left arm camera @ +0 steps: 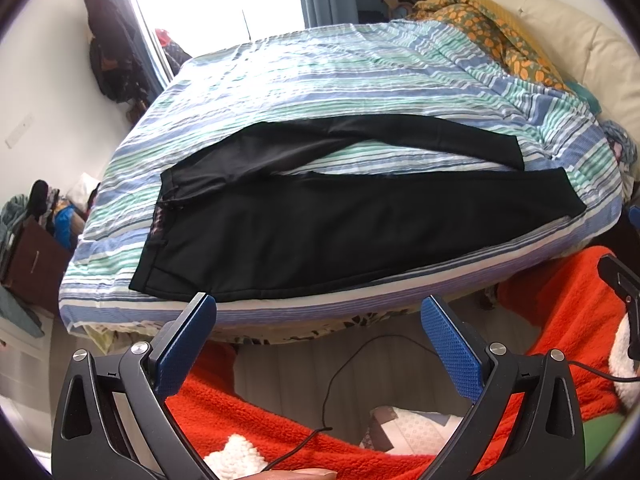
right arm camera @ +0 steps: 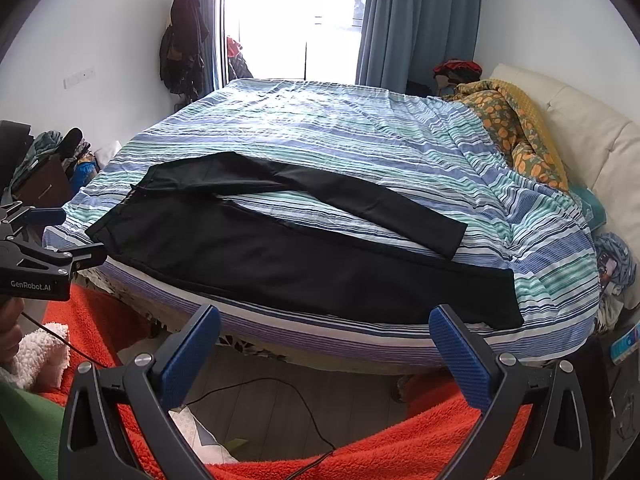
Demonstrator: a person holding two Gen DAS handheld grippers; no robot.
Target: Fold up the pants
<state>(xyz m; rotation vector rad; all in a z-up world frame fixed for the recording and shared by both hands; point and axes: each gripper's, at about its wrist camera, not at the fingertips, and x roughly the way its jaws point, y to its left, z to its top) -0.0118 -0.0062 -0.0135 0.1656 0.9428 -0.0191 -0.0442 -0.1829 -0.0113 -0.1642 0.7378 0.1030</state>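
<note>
- The black pants (right arm camera: 304, 256) lie spread flat on the bed (right arm camera: 360, 128) near its near edge, waistband left, legs splayed apart to the right
- No fold looks made yet (all of the folding is left)
- Left hand-held gripper (left arm camera: 318, 314) and right hand-held gripper (right arm camera: 324, 324) hover short of the bed, jaws apart, holding nothing

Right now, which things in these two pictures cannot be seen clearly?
- Underside of the black pants: hidden against the striped bedcover, both views.
- Waistband label: too small to read, left wrist view.
- Right gripper: cut off by the frame edge, left wrist view.
- Window: overexposed, both views.
</note>
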